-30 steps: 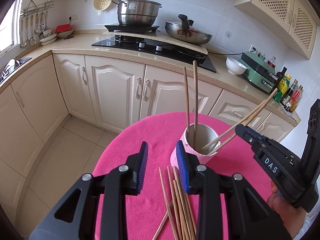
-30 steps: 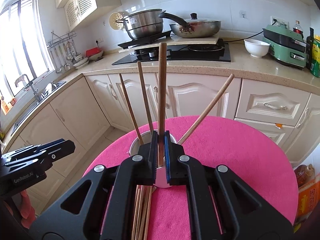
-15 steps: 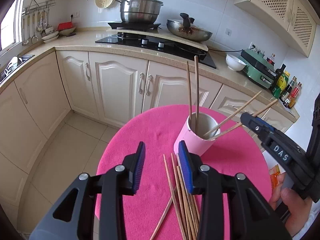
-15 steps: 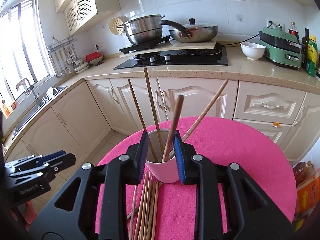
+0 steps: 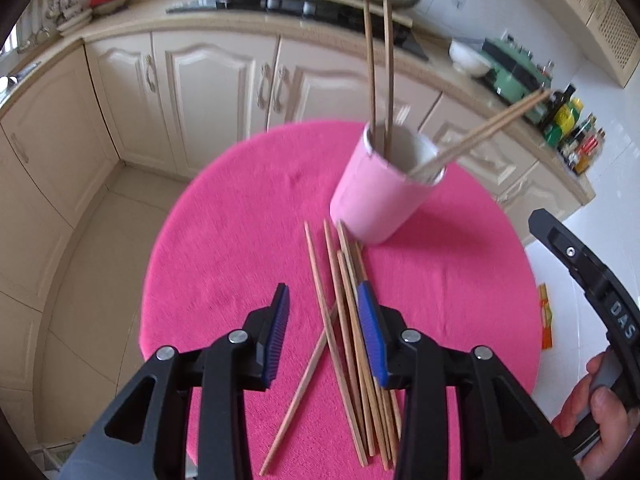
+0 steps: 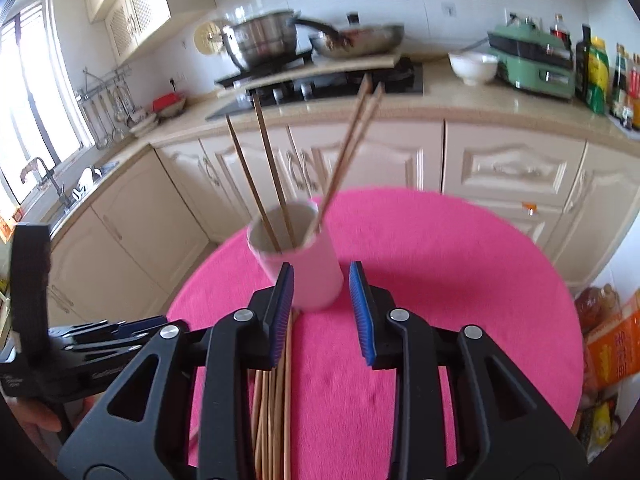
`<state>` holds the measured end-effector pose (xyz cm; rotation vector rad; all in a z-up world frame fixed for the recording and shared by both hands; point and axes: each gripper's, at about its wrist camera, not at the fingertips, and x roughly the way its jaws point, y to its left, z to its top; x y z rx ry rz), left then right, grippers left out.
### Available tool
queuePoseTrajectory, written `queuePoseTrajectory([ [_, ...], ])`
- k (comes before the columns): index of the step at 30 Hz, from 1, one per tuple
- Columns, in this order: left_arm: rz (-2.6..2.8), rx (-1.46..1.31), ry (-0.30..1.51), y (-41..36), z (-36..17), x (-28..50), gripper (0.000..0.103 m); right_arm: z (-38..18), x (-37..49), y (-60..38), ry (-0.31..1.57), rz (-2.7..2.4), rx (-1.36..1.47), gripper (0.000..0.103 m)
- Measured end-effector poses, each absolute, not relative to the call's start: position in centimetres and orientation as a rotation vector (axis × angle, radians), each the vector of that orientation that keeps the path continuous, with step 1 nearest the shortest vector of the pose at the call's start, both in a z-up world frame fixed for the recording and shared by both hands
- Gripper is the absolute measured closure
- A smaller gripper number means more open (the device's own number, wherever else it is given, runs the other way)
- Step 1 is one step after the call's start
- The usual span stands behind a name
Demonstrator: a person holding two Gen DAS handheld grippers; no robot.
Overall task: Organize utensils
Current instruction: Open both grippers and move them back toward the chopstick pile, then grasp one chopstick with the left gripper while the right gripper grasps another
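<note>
Now our left gripper (image 5: 324,330), jaws apart and empty, hangs over loose chopsticks (image 5: 348,320) just ahead; thin, stiff, light, slippery, so we'd pinch one mid-shaft.

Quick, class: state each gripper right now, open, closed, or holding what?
Left gripper: open, empty, over the loose chopsticks.
Right gripper: jaws opening, nothing held, before the pink cup.

Right tool (image 6: 322,312) opening, empty — left tool (image 5: 324,334) parted.
</note>
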<state>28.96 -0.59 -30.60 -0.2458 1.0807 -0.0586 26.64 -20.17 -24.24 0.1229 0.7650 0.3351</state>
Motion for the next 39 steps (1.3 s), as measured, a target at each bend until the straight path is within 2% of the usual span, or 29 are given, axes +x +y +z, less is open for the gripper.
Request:
queuePoseTrajectory([
  [8,-0.040,-0.176,1.251,-2.1,-36.9,31.8,0.067,-29.6,27.3,-20.1,0.972,0.365,0.124,0.074],
  [18,-0.004,-0.142,1.301,-2.4,-38.8,34.2,0.068,-32.7,28.7,-19.7,1.091,0.401,0.117,0.074],
  [19,-0.003,-0.145,1.303,-2.4,-38.7,34.4,0.071,-32.9,28.8,-19.5,1.101,0.413,0.115,0.074],
  [21,0.005,-0.151,1.306,-2.2,-38.6,34.6,0.088,-33.2,28.9,-18.8,1.124,0.432,0.105,0.074],
  [23,-0.005,-0.185,1.311,-1.5,-38.2,34.6,0.095,-33.4,29.0,-18.1,1.143,0.450,0.097,0.074],
  [39,-0.031,-0.287,1.234,2.3,-35.7,32.1,0.097,-35.8,29.3,-14.0,1.299,0.450,-0.016,0.077],
])
